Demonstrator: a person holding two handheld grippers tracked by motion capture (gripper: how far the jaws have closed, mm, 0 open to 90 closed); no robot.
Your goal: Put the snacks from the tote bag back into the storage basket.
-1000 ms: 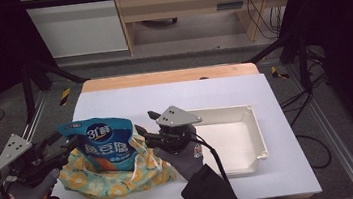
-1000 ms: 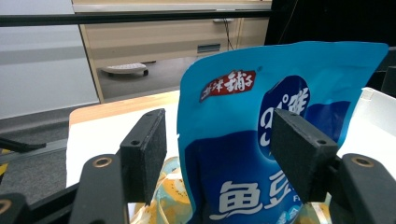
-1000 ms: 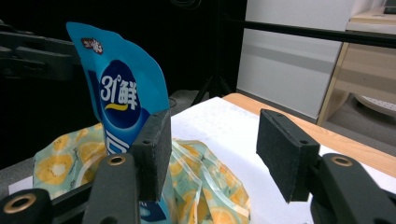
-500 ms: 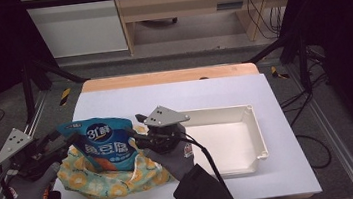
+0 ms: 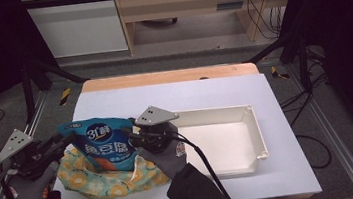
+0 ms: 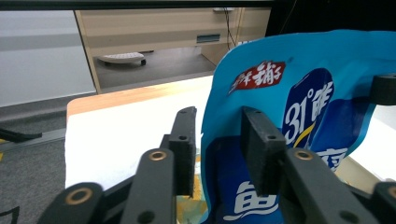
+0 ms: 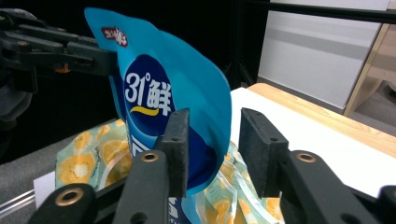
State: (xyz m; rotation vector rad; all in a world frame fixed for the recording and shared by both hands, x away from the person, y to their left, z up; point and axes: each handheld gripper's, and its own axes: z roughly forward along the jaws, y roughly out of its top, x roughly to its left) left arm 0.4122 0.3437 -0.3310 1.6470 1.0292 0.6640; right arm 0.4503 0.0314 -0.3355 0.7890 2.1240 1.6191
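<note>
- High view: a glossy blue plastic pouch (image 5: 105,144) with white lettering stands in a yellow-and-green fruit-print cloth bag (image 5: 108,180) at the front left of the white table (image 5: 224,91). The left gripper (image 5: 61,141) meets its left edge, the right gripper (image 5: 129,139) its right edge. A shallow white plastic tray (image 5: 256,130) lies just right of them.
- Left gripper view: the jaws stand parted, with the pouch's (image 6: 299,116) edge in the gap between them; no pinch shows.
- Right gripper view: these jaws are parted too, the pouch's (image 7: 163,98) edge between them, the cloth bag (image 7: 88,158) below.
</note>
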